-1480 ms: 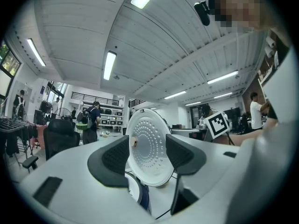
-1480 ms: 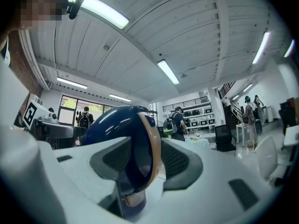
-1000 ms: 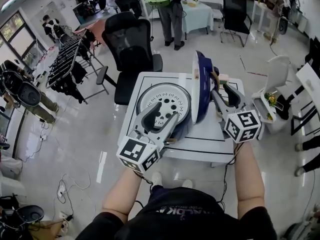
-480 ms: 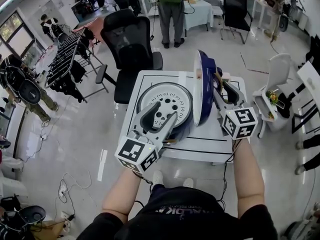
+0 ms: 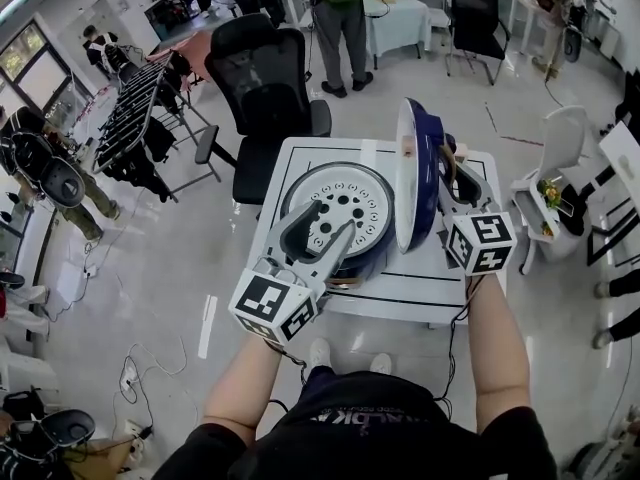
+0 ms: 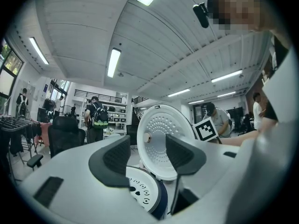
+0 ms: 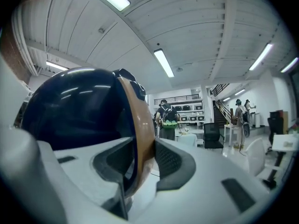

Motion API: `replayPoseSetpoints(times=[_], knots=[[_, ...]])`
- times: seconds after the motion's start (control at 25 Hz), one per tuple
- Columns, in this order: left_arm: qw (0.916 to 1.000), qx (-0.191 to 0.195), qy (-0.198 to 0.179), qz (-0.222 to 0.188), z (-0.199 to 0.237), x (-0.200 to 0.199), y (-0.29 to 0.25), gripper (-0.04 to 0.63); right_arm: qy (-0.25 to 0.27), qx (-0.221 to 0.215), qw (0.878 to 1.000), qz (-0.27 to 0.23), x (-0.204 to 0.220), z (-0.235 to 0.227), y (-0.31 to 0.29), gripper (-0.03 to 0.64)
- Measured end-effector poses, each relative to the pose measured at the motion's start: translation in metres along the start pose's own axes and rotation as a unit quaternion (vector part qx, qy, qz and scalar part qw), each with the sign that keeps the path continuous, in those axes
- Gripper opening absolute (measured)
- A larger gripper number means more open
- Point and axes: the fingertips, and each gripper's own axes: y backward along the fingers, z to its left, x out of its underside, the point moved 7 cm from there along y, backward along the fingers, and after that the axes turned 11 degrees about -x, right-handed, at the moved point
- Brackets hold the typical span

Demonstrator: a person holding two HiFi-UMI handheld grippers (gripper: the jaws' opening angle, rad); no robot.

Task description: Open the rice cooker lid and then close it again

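Head view first: the round dark blue rice cooker (image 5: pixel 372 260) sits on the white tabletop (image 5: pixel 400 290). Its domed dark blue lid (image 5: pixel 415 178) is swung fully up on edge, as upright as it was a second ago. My left gripper (image 5: pixel 325 223) hangs over the cooker's white perforated inner plate (image 5: pixel 340 193), and my right gripper (image 5: pixel 452 173) reaches in behind the lid.

Left gripper view: the jaws stand wide with nothing between them. Through the gap I see the lid's white dimpled underside facing me.

Right gripper view: the jaws have just been closing and are now narrow. One pad sits on either side of the curved tan handle (image 7: pixel 140 125) on the lid's blue back, and both look to be pressing on it.

That grip is the change that matters. I judge the opening half done and the closing half about to start. The lid would swing down towards the left gripper, which I would pull clear of the rim first.
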Motion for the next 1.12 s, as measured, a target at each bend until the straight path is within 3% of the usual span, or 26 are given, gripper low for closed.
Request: replayPoseSetpoints(times=[0.28, 0.72, 1.12], knots=[[1.0, 0.0, 0.001, 0.002, 0.008, 0.001, 0.003, 0.236, -0.003, 0.014, 1.0, 0.0, -0.001, 0.0, 0.0, 0.12], [1.0, 0.003, 0.005, -0.002, 0.013, -0.005, 0.004, 0.219, 0.041, 0.029, 0.999, 0.021, -0.013, 0.006, -0.003, 0.118], [0.9998, 0.002, 0.008, -0.017, 0.051, -0.009, 0.017, 0.089, 0.098, 0.04, 0.993, 0.045, -0.019, 0.043, -0.031, 0.12]])
